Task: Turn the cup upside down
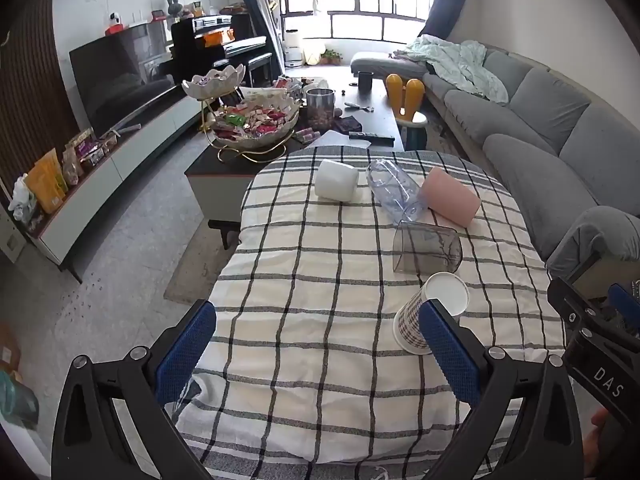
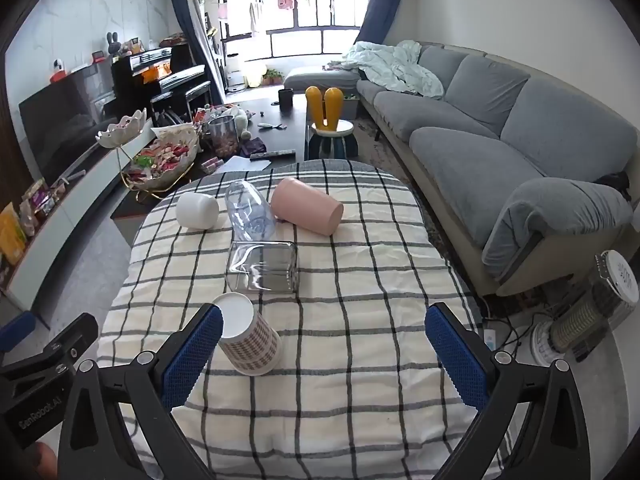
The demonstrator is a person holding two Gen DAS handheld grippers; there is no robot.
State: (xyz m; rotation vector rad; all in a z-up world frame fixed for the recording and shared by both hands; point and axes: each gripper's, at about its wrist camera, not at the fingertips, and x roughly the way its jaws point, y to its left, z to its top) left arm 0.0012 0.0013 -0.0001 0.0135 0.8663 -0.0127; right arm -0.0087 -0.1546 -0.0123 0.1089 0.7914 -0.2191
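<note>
A paper cup (image 1: 430,312) (image 2: 248,338) with a check pattern stands base up on the checked tablecloth (image 1: 300,272) (image 2: 360,280). My left gripper (image 1: 316,320) is open; its right finger partly covers that cup. My right gripper (image 2: 324,320) is open too, and the cup sits just inside its left finger. Further back is a smoky clear cup (image 1: 426,250) (image 2: 262,268), mouth down. Behind it lie a white cup (image 1: 336,180) (image 2: 198,210), a clear bluish cup (image 1: 394,190) (image 2: 250,210) and a pink cup (image 1: 450,196) (image 2: 306,206). Neither gripper holds anything.
A grey sofa (image 2: 500,140) runs along the right of the table. Beyond the far edge is a dark coffee table (image 1: 376,120) with snack bowls (image 1: 256,120) and a jar. A TV unit (image 1: 112,76) lines the left wall. A heater (image 2: 588,312) stands on the floor at right.
</note>
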